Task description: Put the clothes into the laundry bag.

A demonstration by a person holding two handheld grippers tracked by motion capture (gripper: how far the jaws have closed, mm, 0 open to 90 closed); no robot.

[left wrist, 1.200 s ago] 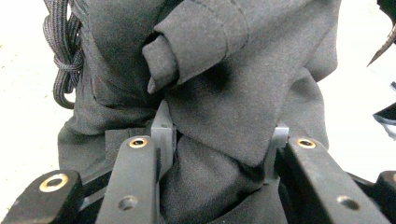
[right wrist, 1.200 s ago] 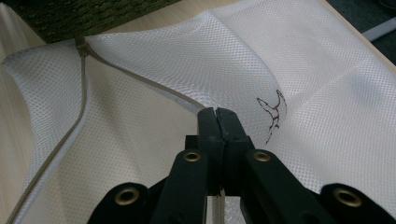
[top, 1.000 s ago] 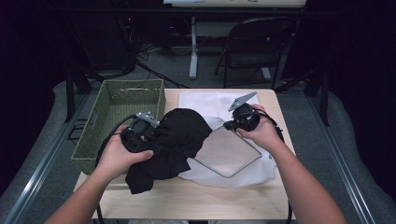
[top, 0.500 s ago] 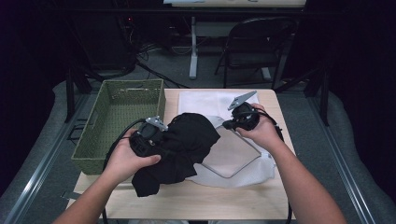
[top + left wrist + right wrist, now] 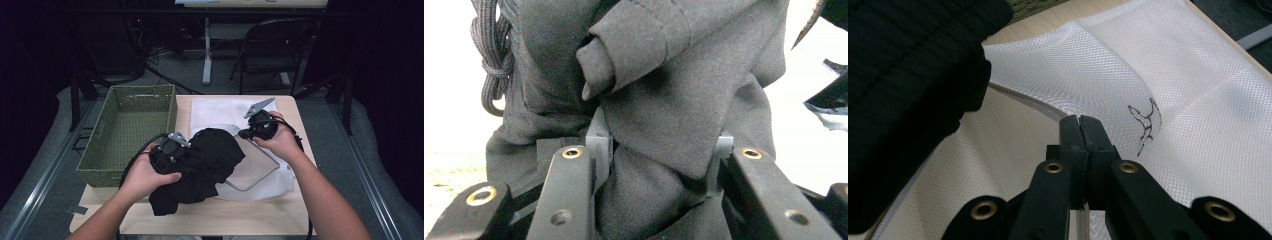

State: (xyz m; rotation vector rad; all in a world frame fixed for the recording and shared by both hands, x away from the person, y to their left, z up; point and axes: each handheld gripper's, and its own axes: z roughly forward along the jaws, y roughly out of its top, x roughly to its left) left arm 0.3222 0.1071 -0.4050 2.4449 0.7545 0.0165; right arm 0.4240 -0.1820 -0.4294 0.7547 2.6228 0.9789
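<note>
The left claw (image 5: 187, 152) is clamped on one black garment (image 5: 207, 160), a thick fold of cloth being pinched between its jaws. The right claw (image 5: 243, 134) is closed on the rim of one white mesh bag (image 5: 220, 112), its jaws pressed together over the edge. The garment is bunched at the bag's open mouth, on the table (image 5: 250, 220). One green woven basket (image 5: 125, 132) is seen at the left. One cord (image 5: 491, 65) hangs beside the garment.

Readable text: none in any view
Mesh bag (image 5: 1168, 75): small brown line-drawn emblem (image 5: 1146, 121) (a figure, no letters)
</note>
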